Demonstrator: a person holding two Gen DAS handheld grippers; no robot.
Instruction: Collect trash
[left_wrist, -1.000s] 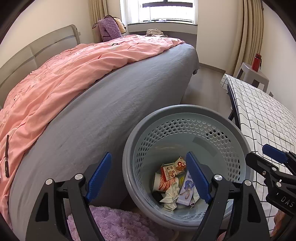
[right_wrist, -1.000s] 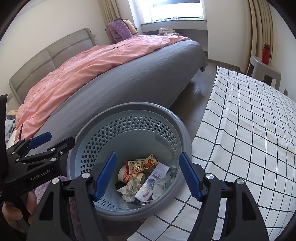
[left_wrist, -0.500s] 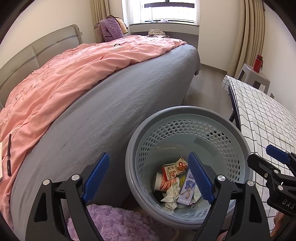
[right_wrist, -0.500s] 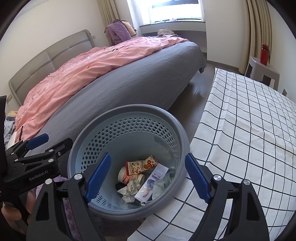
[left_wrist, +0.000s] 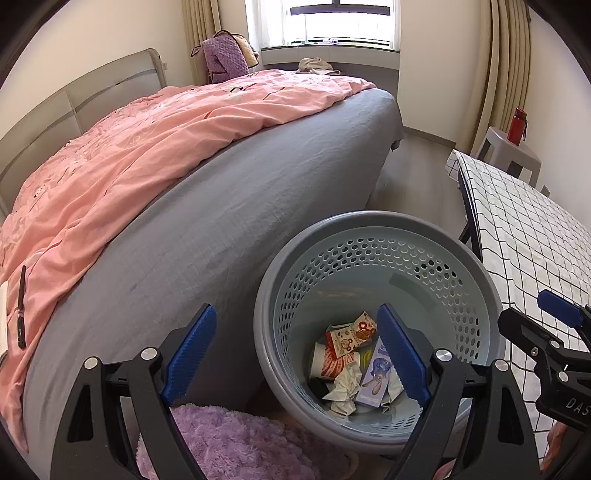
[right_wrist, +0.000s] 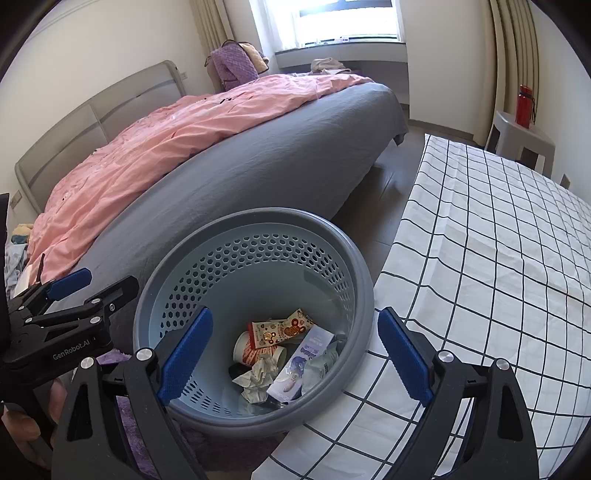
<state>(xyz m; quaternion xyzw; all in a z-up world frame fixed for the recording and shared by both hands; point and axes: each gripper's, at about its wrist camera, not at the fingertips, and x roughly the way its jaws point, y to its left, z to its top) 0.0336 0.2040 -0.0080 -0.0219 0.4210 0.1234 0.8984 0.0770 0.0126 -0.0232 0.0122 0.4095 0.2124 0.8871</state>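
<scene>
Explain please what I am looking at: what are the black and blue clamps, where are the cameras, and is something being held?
No robot: a person holds two hand grippers, each carrying a camera that looks along its blue fingers. One picture comes from the left gripper, the other from the right gripper. Both point down into a grey perforated trash basket between a bed and a checked cloth. Inside lie a paper cup, a snack wrapper and crumpled paper. Both grippers are open and empty; the right one's jaws have just been opening.

A pink duvet lay rumpled over the grey bed, headboard behind. A checked cloth covered the table at right. On the far stool stood a red bottle; a purple rug lay below.
</scene>
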